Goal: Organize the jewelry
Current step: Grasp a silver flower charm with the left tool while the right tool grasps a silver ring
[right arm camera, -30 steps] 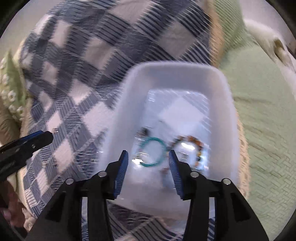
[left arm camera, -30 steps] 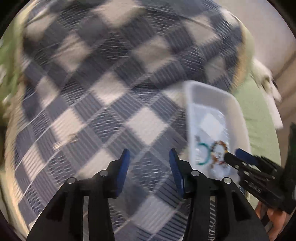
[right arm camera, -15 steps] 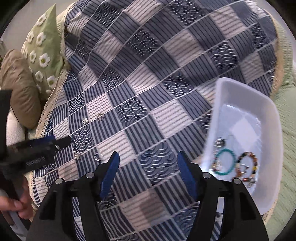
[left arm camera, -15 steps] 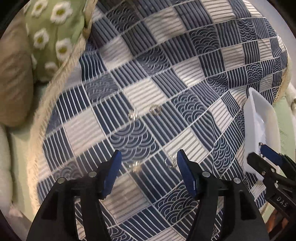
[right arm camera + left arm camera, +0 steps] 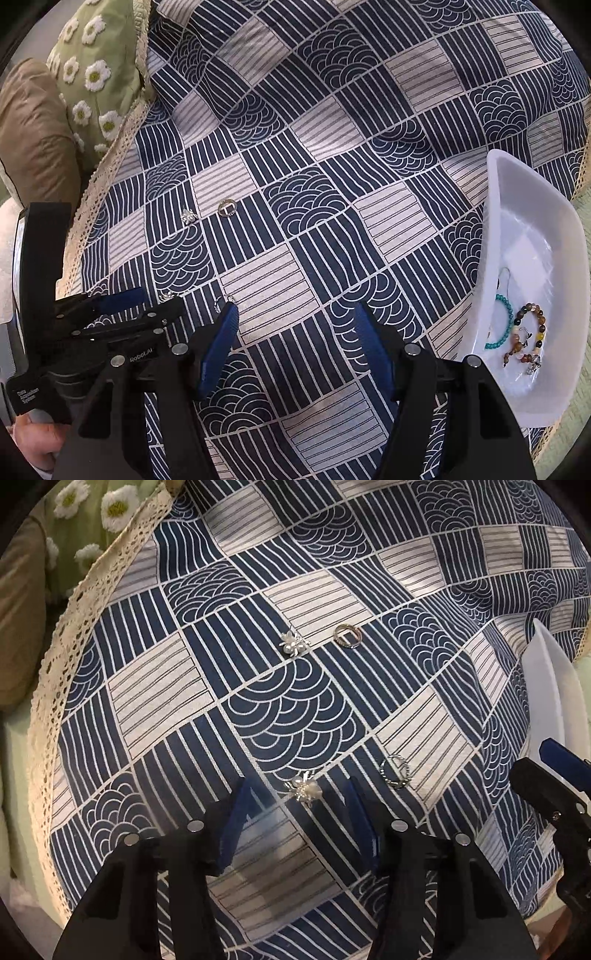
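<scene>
Four small pieces (image 5: 305, 791) on the cloth (image 5: 288, 709), tray (image 5: 532, 280) (bracelets (image 5: 524, 336) inside) far right

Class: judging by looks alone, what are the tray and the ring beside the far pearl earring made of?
Tray: probably plastic, glossy milky white; light shows through its thin walls.
Ring: seemingly polished silver-toned metal; bright glints on its band.

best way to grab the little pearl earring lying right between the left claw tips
Come straight down with the left claw, one pad on each side of the pearl earring. Pinch the chunky pearl cluster in the middle, not the thin silver prongs: it lies flat on the soft patterned cloth, so only the cluster gives height. The claw's jaws are closing, nothing pinched yet.
</scene>
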Motion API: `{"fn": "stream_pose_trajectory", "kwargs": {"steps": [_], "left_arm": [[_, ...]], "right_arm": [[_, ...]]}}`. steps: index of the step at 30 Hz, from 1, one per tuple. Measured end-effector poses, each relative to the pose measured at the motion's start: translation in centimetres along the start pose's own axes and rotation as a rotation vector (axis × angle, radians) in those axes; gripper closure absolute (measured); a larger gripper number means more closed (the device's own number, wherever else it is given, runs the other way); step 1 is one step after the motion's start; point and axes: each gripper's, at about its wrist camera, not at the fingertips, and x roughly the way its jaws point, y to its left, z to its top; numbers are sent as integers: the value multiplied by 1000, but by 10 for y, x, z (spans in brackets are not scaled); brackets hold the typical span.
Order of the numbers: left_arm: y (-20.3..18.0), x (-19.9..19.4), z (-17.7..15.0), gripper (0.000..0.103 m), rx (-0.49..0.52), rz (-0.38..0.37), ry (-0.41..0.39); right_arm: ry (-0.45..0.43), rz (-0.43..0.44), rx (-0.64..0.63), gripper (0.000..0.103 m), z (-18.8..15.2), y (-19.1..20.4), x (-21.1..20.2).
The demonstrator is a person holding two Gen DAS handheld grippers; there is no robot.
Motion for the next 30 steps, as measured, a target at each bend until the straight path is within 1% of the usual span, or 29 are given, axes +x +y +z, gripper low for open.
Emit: {"fn": "stream_pose_trajectory", "kwargs": {"steps": [3,4,5,6,7,12,15,17,20,23,27,28,30], "left_arm": [[-1,5,1,61,15,12,-5],[-3,6,0,67,26,27,-7],[-5,8,0,76,40,49,-15],[-6,9,0,79,53,73,-26],[-6,9,0,83,53,74,-29],[-4,6,3,84,52,49,-42],[5,-10,5,84,52,51,-64],[10,-23,8,84,38,45,-86],[24,-42,12,84,-1,16,-108],[29,-45,15,84,-8,10,-114],[33,-47,16,84,-5,7,-104],[35,-47,16,84,-7,6,-104],[38,-49,15,84,-10,4,-102]], "right_arm": [[7,-5,3,39,0,0,4],[10,-5,5,39,0,0,5],[13,-5,6,39,1,0,7],[15,-6,6,39,0,1,9],[17,-6,5,39,0,2,10],[26,-1,8,39,1,6,19],[44,17,18,39,1,10,29],[54,-1,-10,39,0,19,38],[60,-33,-58,39,-1,33,49],[71,5,-79,39,-1,48,58],[79,-1,-119,39,-2,65,66],[82,-3,-124,41,-2,69,68],[99,-16,-135,47,-3,74,74]]}}
